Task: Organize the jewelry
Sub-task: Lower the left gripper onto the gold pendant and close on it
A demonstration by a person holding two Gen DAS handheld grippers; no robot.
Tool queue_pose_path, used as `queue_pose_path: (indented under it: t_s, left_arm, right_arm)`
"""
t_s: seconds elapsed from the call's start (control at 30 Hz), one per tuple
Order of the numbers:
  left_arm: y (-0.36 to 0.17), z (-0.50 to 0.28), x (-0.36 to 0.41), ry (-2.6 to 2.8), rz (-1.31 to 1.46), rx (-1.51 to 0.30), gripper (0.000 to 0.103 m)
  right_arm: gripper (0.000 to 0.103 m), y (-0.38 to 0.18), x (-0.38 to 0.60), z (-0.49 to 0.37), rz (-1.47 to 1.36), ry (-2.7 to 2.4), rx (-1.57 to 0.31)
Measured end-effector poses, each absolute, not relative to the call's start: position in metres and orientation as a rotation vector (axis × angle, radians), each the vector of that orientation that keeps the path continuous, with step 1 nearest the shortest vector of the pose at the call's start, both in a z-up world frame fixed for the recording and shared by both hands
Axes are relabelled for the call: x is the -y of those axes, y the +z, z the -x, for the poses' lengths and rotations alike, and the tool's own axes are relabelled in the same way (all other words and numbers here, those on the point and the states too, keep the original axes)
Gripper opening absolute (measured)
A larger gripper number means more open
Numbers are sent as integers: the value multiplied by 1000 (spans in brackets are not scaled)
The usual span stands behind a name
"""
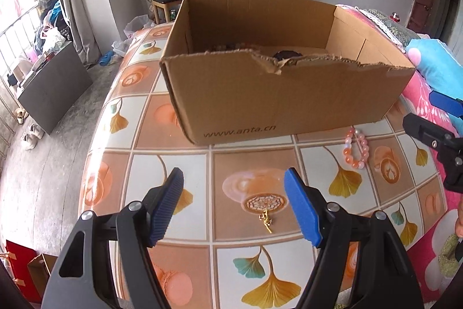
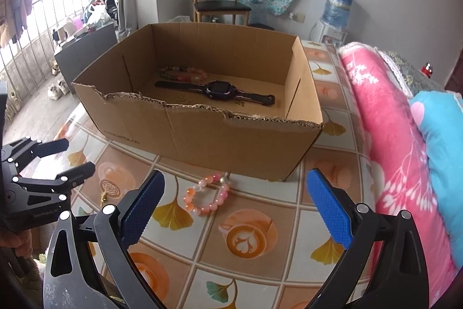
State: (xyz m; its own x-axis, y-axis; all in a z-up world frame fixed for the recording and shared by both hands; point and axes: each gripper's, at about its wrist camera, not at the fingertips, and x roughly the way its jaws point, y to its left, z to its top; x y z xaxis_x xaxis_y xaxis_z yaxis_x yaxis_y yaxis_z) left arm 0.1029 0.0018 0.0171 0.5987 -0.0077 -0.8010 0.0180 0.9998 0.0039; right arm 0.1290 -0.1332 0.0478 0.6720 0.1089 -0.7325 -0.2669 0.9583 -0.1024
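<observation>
A brown cardboard box point(image 1: 283, 94) stands on the patterned tabletop; it also shows in the right wrist view point(image 2: 202, 132). Inside it lie a black watch point(image 2: 217, 90), a green-and-pink bead bracelet point(image 2: 182, 71) and a thin gold chain point(image 2: 183, 99). A pink bead bracelet point(image 1: 357, 148) point(image 2: 207, 194) lies on the table just in front of the box. A small gold piece of jewelry point(image 1: 266, 220) point(image 2: 103, 196) lies on the table below my left gripper point(image 1: 233, 206), which is open and empty. My right gripper point(image 2: 235, 207) is open and empty, above and short of the pink bracelet.
A pink floral quilt point(image 2: 390, 135) and a blue pillow point(image 2: 442, 135) lie along the table's right side. Behind the box are a wooden chair point(image 2: 220, 2) and a water dispenser point(image 2: 335, 16). The table's left edge point(image 1: 95, 141) drops to the floor.
</observation>
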Motion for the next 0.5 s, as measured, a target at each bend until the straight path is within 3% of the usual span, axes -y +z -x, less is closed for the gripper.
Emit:
queue_pose_path:
  t_s: [0.5]
  left_arm:
    - [26,-80,-24,-53,21,-859,70]
  right_arm:
    - [95,41,141,-127,122,177,-802]
